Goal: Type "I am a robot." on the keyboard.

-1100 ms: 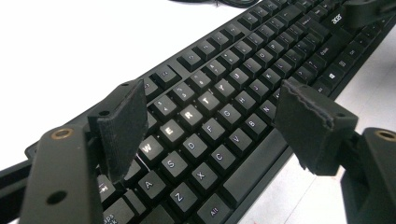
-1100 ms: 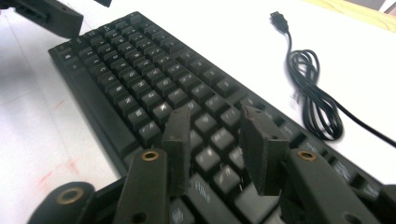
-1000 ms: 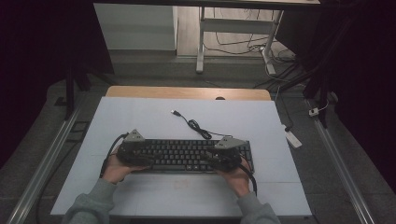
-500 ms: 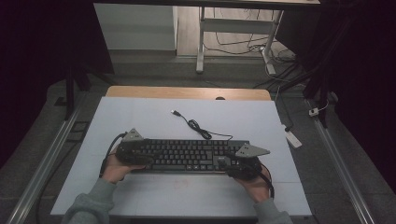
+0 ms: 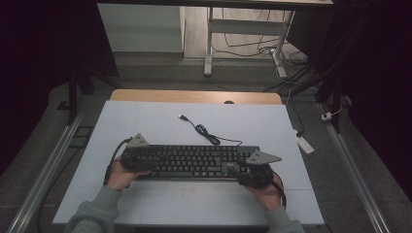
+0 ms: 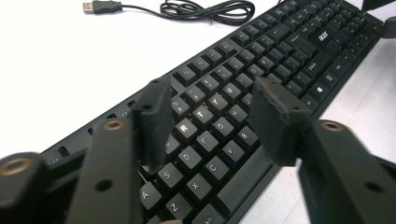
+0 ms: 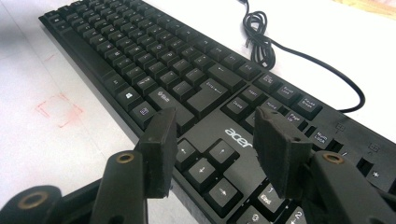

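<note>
A black Acer keyboard lies across the white table mat. Its cable runs back to a loose USB plug. My left gripper is at the keyboard's left end, open, its jaws spread above the letter keys. My right gripper is at the right front corner, also open. Its jaws stand over the arrow keys and the Acer logo. In the right gripper view the keyboard stretches away to the left, with the coiled cable behind it.
A faint red square mark is drawn on the mat in front of the keyboard. The wooden table edge shows at the back. A white power block lies off the right side, and metal rails flank the table.
My right gripper has shifted from the keyboard's back right corner toward its front right corner. The left gripper and the keyboard have barely moved.
</note>
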Demonstrator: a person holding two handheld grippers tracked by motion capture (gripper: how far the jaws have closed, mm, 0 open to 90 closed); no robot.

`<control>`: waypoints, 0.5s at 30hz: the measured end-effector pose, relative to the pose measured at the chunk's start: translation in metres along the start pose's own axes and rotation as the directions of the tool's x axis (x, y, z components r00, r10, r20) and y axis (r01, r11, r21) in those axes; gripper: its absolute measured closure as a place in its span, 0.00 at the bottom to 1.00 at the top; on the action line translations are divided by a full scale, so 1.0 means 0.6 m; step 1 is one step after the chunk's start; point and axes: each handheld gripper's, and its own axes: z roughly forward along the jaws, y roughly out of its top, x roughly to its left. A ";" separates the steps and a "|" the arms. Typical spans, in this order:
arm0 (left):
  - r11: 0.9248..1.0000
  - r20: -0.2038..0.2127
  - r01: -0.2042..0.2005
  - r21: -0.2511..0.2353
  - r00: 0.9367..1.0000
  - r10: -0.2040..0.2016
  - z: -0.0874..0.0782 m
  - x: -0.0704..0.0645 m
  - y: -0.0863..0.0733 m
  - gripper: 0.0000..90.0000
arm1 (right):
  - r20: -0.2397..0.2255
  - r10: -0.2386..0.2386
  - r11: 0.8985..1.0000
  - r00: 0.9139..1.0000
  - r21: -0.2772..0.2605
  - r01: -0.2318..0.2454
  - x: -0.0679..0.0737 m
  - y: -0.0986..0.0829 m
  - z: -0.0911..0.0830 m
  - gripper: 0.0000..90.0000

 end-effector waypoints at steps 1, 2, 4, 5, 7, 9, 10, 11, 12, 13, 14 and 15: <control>1.000 0.006 -0.006 0.002 1.000 0.006 0.001 -0.002 0.000 0.62 | 0.000 0.000 1.000 1.000 0.000 0.000 0.000 0.000 0.000 0.55; 1.000 0.008 -0.013 0.005 1.000 0.013 0.002 -0.004 0.000 0.65 | -0.002 0.001 1.000 1.000 -0.001 -0.001 0.000 0.000 0.000 0.55; 1.000 0.012 -0.027 0.013 1.000 0.027 0.005 -0.008 0.001 0.73 | -0.004 0.002 1.000 1.000 -0.003 -0.002 0.000 0.000 0.000 0.55; 0.999 0.013 -0.036 0.019 0.999 0.035 0.007 -0.010 0.001 0.77 | -0.004 0.003 1.000 1.000 -0.004 -0.003 0.001 0.001 0.000 0.55; 0.999 0.020 -0.046 0.025 0.999 0.046 0.010 -0.014 0.002 0.87 | -0.005 0.003 1.000 1.000 -0.005 -0.003 0.001 0.001 0.000 0.55; 0.998 0.031 -0.054 0.033 0.998 0.053 0.014 -0.018 0.003 0.96 | -0.004 0.003 1.000 1.000 -0.004 -0.003 0.001 0.001 0.000 0.55; 0.998 0.034 -0.059 0.038 0.998 0.058 0.017 -0.020 0.003 0.99 | -0.003 0.003 1.000 1.000 -0.004 -0.003 0.001 0.001 0.000 0.55; 0.997 0.036 -0.061 0.041 0.998 0.059 0.018 -0.021 0.003 0.99 | 0.000 0.002 1.000 1.000 -0.001 -0.002 0.000 0.000 0.001 0.55; 0.997 0.037 -0.063 0.045 0.997 0.061 0.020 -0.024 0.003 0.99 | 0.000 0.001 1.000 1.000 0.000 -0.001 0.000 0.000 0.001 0.55; 0.997 0.040 -0.068 0.048 0.997 0.067 0.021 -0.026 0.004 0.99 | -0.001 0.003 1.000 1.000 -0.001 -0.003 0.000 0.000 0.001 0.55; 0.996 0.042 -0.073 0.049 0.997 0.071 0.022 -0.029 0.004 0.99 | -0.002 0.003 1.000 1.000 0.000 -0.003 0.000 0.000 0.001 0.55; 0.996 0.045 -0.076 0.051 0.996 0.073 0.024 -0.031 0.004 0.99 | -0.003 0.003 1.000 1.000 0.002 -0.003 0.000 0.000 0.001 0.55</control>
